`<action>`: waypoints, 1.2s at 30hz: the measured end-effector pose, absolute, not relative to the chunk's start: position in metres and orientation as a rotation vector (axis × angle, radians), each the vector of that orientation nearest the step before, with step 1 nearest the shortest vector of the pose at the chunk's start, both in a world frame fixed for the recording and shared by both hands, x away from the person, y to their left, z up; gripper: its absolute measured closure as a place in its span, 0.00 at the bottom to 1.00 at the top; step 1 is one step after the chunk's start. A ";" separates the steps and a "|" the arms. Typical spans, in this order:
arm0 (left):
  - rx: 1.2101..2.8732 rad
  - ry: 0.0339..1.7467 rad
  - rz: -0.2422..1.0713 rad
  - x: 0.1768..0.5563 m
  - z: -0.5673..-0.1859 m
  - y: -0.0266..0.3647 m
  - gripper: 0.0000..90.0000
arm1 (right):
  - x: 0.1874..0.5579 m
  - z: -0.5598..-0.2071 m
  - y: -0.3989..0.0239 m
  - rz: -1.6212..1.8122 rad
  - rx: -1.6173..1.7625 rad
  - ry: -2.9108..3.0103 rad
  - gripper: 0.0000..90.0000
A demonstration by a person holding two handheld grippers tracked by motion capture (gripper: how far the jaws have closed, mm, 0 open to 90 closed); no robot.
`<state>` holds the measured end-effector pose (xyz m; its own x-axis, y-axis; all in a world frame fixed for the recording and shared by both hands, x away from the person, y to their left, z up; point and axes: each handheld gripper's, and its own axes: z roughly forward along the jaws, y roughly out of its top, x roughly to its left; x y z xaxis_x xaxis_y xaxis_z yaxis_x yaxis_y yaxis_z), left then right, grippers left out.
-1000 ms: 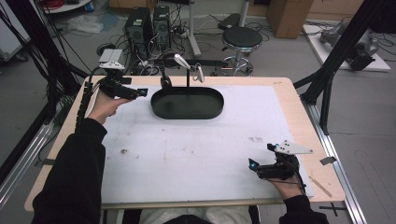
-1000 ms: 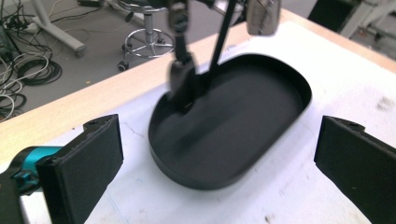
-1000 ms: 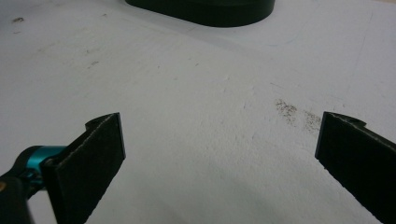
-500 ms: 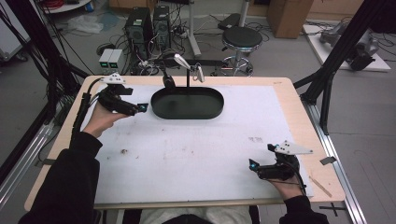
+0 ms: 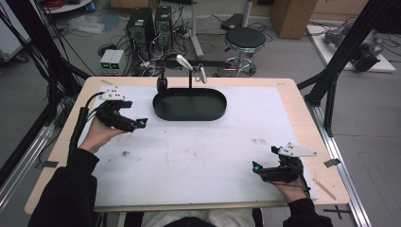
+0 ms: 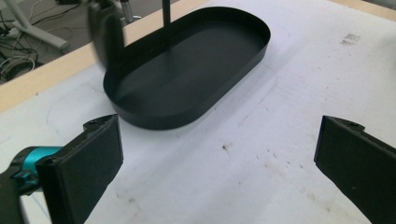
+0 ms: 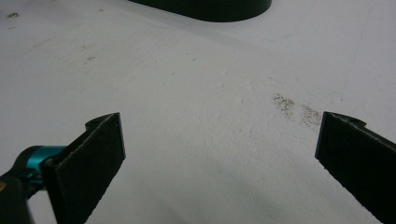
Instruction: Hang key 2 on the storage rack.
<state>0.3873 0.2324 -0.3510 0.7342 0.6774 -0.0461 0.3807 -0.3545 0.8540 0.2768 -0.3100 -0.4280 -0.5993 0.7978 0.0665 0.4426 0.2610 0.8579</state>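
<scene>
I am holding my left gripper [image 5: 140, 123] at the far left part of the white table [image 5: 198, 146], and its jaws are standing wide apart with nothing between them. It is pointing toward the black oval tray [image 5: 189, 105], which is lying at the far middle of the table, near the gripper but not touching it. In the left gripper view the tray [image 6: 187, 70] is sitting just beyond my open jaws, and a thin black post [image 6: 165, 11] is rising from its far side. My right gripper [image 5: 257, 168] is resting at the near right of the table, well apart from the tray, and its jaws are also spread open and holding nothing.
</scene>
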 end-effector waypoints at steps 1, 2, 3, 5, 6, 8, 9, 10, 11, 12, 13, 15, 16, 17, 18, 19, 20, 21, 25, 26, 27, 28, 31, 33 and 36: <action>1.980 0.812 0.391 0.385 -0.354 0.235 0.02 | 0.277 -0.428 -0.310 1.274 1.129 2.157 0.01; 1.976 0.817 0.390 0.383 -0.356 0.238 0.02 | 0.277 -0.428 -0.310 1.274 1.130 2.157 0.01; 1.971 0.824 0.390 0.381 -0.358 0.240 0.02 | 0.277 -0.428 -0.310 1.274 1.130 2.157 0.01; 1.959 0.831 0.397 0.376 -0.361 0.244 0.02 | 0.277 -0.428 -0.310 1.273 1.129 2.157 0.01; 1.948 0.833 0.404 0.372 -0.363 0.246 0.02 | 0.277 -0.428 -0.310 1.273 1.132 2.158 0.01; 1.920 0.840 0.409 0.365 -0.366 0.250 0.02 | 0.277 -0.428 -0.310 1.271 1.132 2.160 0.01; 1.917 0.841 0.414 0.361 -0.368 0.252 0.02 | 0.277 -0.428 -0.309 1.270 1.135 2.158 0.01; 1.908 0.848 0.416 0.358 -0.370 0.254 0.02 | 0.277 -0.428 -0.309 1.273 1.132 2.157 0.01; 1.899 0.849 0.424 0.354 -0.371 0.256 0.02 | 0.277 -0.428 -0.309 1.271 1.130 2.160 0.01; 1.891 0.853 0.424 0.351 -0.372 0.257 0.02 | 0.277 -0.428 -0.309 1.267 1.128 2.163 0.01; 1.892 0.855 0.434 0.347 -0.374 0.260 0.02 | 0.277 -0.429 -0.309 1.264 1.129 2.165 0.01; 1.896 0.853 0.447 0.341 -0.377 0.263 0.02 | 0.277 -0.429 -0.309 1.262 1.127 2.166 0.01; 1.905 0.852 0.444 0.339 -0.378 0.265 0.02 | 0.277 -0.429 -0.309 1.261 1.126 2.166 0.01; 1.902 0.851 0.444 0.336 -0.379 0.267 0.02 | 0.277 -0.429 -0.309 1.262 1.128 2.165 0.01; 1.902 0.845 0.456 0.332 -0.382 0.269 0.02 | 0.277 -0.429 -0.309 1.259 1.127 2.166 0.01; 1.899 0.847 0.465 0.330 -0.383 0.270 0.02 | 0.277 -0.429 -0.309 1.256 1.125 2.166 0.01; 1.898 0.848 0.474 0.328 -0.385 0.272 0.02 | 0.277 -0.429 -0.309 1.255 1.125 2.166 0.01; 1.896 0.851 0.474 0.325 -0.386 0.274 0.02 | 0.277 -0.429 -0.309 1.258 1.127 2.165 0.01; 1.853 0.859 0.487 0.312 -0.395 0.279 0.02 | 0.277 -0.429 -0.309 1.252 1.118 2.168 0.01; 1.845 0.863 0.488 0.309 -0.397 0.280 0.02 | 0.277 -0.429 -0.309 1.252 1.118 2.169 0.01; 1.836 0.864 0.488 0.307 -0.399 0.281 0.02 | 0.277 -0.429 -0.309 1.253 1.119 2.169 0.01; 1.834 0.860 0.494 0.303 -0.403 0.282 0.02 | 0.277 -0.429 -0.309 1.252 1.120 2.169 0.01; 1.846 0.859 0.502 0.295 -0.407 0.284 0.02 | 0.277 -0.429 -0.308 1.252 1.119 2.171 0.01; 1.826 0.862 0.511 0.290 -0.411 0.287 0.02 | 0.276 -0.429 -0.308 1.252 1.117 2.173 0.01; 1.793 0.886 0.521 0.281 -0.420 0.292 0.02 | 0.276 -0.430 -0.308 1.249 1.119 2.177 0.01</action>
<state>0.2809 0.2922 -0.4204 0.6348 0.7708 -0.0546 0.3272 -0.2042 0.9226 0.2758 -0.3085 -0.4295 -0.6046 0.7948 0.0525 0.4465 0.2836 0.8486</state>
